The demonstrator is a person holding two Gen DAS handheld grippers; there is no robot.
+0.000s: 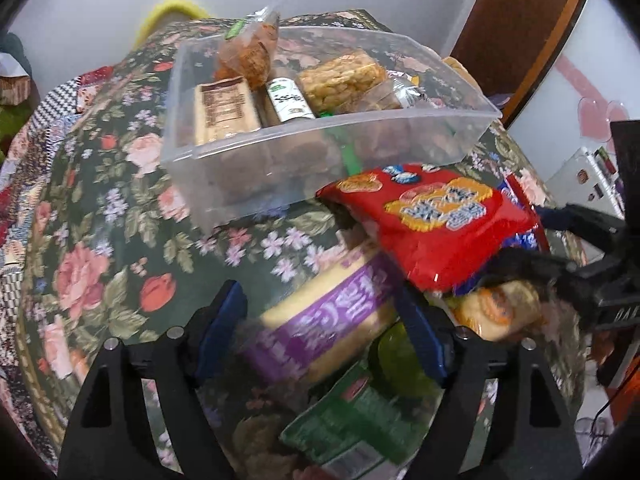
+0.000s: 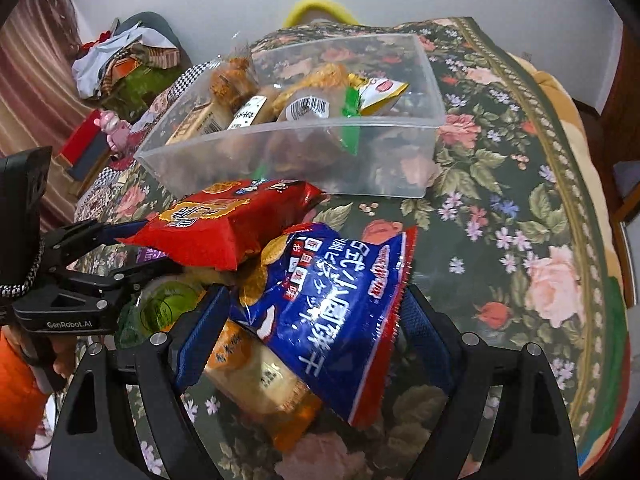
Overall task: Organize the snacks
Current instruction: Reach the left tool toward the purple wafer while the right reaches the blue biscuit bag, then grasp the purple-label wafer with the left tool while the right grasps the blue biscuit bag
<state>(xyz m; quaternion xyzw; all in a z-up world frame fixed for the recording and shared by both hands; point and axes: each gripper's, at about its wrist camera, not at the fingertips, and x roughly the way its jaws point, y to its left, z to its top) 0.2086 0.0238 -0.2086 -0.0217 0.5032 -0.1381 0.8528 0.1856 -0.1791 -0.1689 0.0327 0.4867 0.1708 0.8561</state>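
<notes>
A clear plastic bin [image 1: 280, 168] [image 2: 416, 156] on the floral tablecloth holds several snacks. In front of it lies a pile of loose packets. My left gripper [image 1: 320, 312] is open, its fingers on either side of a purple and yellow packet [image 1: 332, 316]. A red packet [image 1: 436, 216] [image 2: 236, 220] lies on top of the pile. My right gripper [image 2: 316, 320] is open around a blue packet [image 2: 340, 304], with an orange packet [image 2: 260, 376] under it. The left gripper also shows in the right wrist view [image 2: 132, 248].
A green packet [image 1: 360, 412] and a green-lidded cup [image 2: 168, 300] lie in the pile. The floral tablecloth [image 2: 520, 240] covers the round table. Clutter [image 2: 120, 56] sits on the floor at the far left. A brown door [image 1: 520, 20] stands at the back right.
</notes>
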